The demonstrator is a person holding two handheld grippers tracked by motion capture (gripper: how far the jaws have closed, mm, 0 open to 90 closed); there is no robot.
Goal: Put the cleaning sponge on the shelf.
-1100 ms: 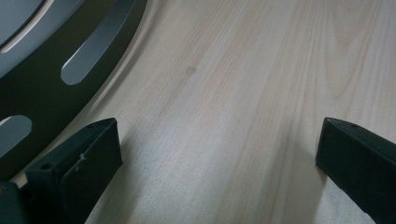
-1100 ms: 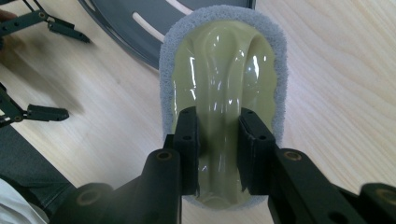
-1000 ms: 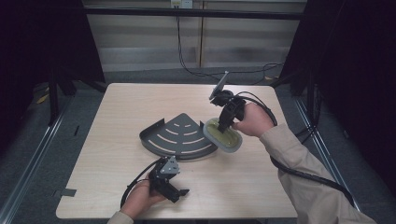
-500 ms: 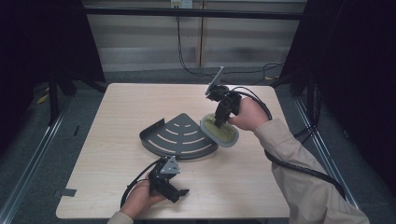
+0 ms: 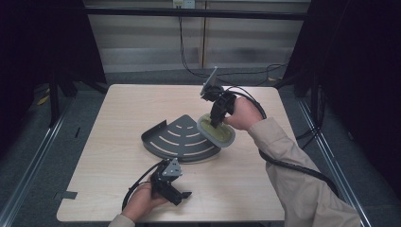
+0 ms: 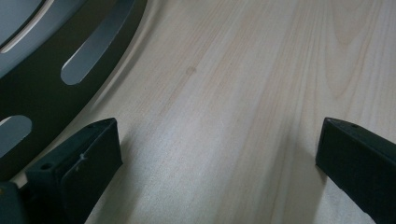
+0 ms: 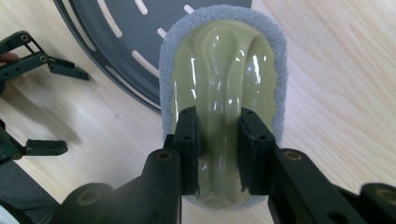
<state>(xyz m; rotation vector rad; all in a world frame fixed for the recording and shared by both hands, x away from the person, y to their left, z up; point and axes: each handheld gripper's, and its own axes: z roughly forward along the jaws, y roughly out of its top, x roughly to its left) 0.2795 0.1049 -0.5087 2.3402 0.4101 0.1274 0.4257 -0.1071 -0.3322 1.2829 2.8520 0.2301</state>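
My right gripper [image 5: 215, 123] [image 7: 218, 127] is shut on the raised ridge of a scrubber [image 5: 223, 135] [image 7: 224, 60], which has an olive-green glossy handle and a grey foam edge. The scrubber's far end overlaps the right rim of a dark grey, fan-shaped slotted tray [image 5: 182, 137] [image 7: 107, 28] [image 6: 42, 93] in the middle of the table; whether it touches I cannot tell. My left gripper [image 5: 179, 194] [image 6: 219, 140] [image 7: 70, 112] rests low on the wood near the table's front edge, just short of the tray's curved rim. It is open, with only bare wood between its jaws.
The light wooden table [image 5: 123, 109] [image 6: 233, 70] has bare wood to the left and behind the tray. Cables [image 5: 283, 163] trail from both grippers. Dark floor and black frame posts [image 5: 52, 94] surround the table.
My right gripper has carried the scrubber a little left and away from the person, farther over the tray's right rim. The left gripper has stayed put.
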